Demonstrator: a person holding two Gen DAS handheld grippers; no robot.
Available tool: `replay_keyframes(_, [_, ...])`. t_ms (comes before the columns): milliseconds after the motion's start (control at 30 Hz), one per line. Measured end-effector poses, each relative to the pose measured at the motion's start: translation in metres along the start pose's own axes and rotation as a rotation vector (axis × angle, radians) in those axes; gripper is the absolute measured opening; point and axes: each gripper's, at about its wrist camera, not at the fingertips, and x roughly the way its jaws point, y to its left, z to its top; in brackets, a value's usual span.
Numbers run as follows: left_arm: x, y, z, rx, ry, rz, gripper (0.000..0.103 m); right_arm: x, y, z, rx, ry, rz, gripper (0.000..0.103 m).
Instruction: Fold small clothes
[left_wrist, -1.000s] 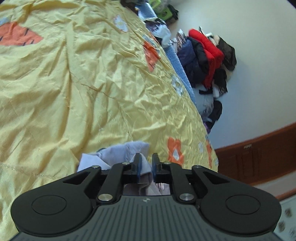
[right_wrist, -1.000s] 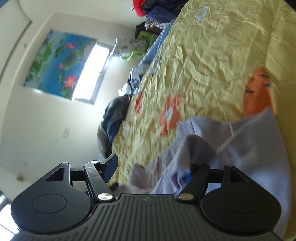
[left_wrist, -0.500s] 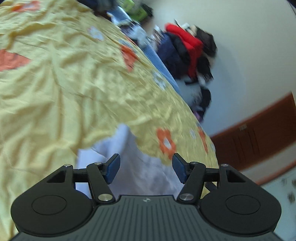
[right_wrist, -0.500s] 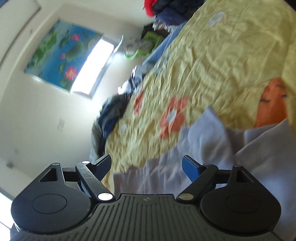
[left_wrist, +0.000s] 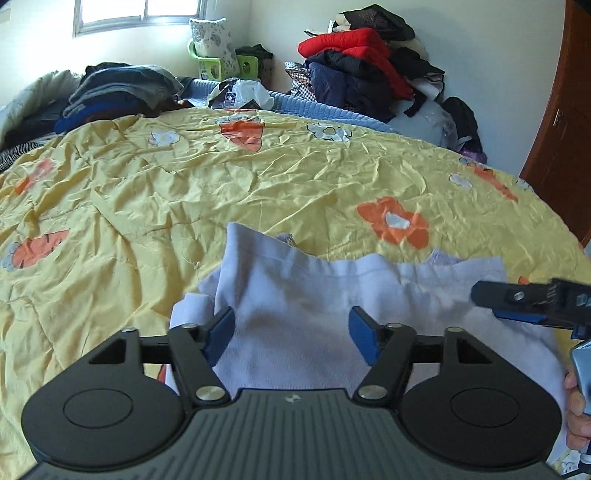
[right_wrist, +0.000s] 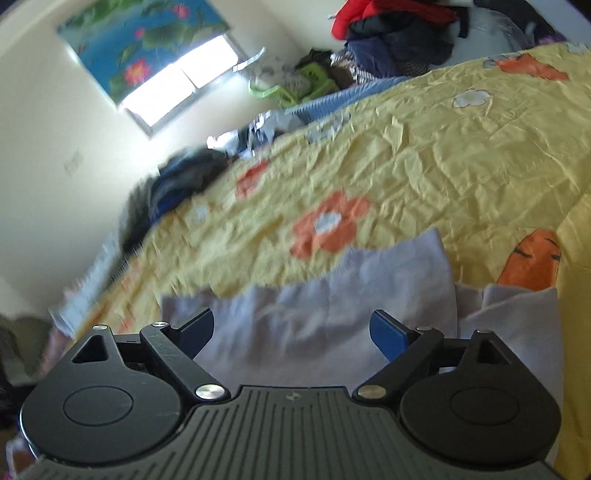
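**mossy_k:** So where's the actual piece of clothing in this one?

**tinfoil_dan:** The pale lilac garment (left_wrist: 332, 295) is lying on the yellow bedspread (left_wrist: 184, 192) at the near edge of the bed, right in front of both cameras. It's mostly spread flat, but the left side is bunched into a soft roll and one corner pokes up toward the middle of the bed. There's an orange flower print (left_wrist: 393, 221) on the spread just past its far edge. In the right wrist view the same garment (right_wrist: 332, 317) sits next to a carrot print (right_wrist: 532, 258), and that shot is a bit blurry.

**mossy_k:** Are the claws holding it or what?

**tinfoil_dan:** Nope — both are let go. The left gripper (left_wrist: 291, 334) has its blue pads spread wide over the cloth with nothing between them. Same for the right gripper (right_wrist: 291, 330), jaws wide apart, fabric showing in the gap. You can also spot the right gripper (left_wrist: 524, 302) from the side in the left view, over the garment's right corner, with a bit of the person's hand (left_wrist: 578, 410) below it.

**mossy_k:** What's the rest of the room like?

**tinfoil_dan:** Cluttered — a pile of clothes (left_wrist: 369, 66) with a red jacket against the far wall, dark folded stuff (left_wrist: 122, 92) at the head of the bed, a green plastic stool (left_wrist: 225, 64), a window (left_wrist: 136, 14), and a wooden door (left_wrist: 569, 147) on the right. The right view catches a lotus painting (right_wrist: 140, 40) above the window.
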Motion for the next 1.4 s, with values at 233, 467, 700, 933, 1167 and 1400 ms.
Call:
replay_keyframes(233, [-0.008, -0.011, -0.020, 0.014, 0.001, 0.072, 0.074, -0.019, 0.035, -0.022, -0.208, -0.048, -0.252, 0.091])
replay_keyframes(467, [-0.010, -0.017, -0.033, 0.044, 0.007, 0.095, 0.075, -0.026, 0.061, -0.049, -0.380, -0.023, -0.240, 0.095])
replay_keyframes(700, [-0.010, -0.020, -0.041, 0.072, 0.004, 0.118, 0.083, -0.015, 0.051, -0.063, -0.373, 0.010, -0.298, 0.096])
replay_keyframes(933, [-0.007, -0.019, -0.045, 0.081, 0.007, 0.120, 0.085, -0.013, 0.050, -0.073, -0.407, -0.003, -0.302, 0.101])
replay_keyframes(1167, [-0.012, -0.014, -0.049, 0.081, -0.003, 0.098, 0.088, -0.012, 0.050, -0.084, -0.449, -0.037, -0.306, 0.103])
replay_keyframes(1400, [-0.029, 0.011, -0.036, 0.073, -0.070, 0.123, 0.088, -0.028, 0.055, -0.082, -0.380, -0.077, -0.277, 0.103])
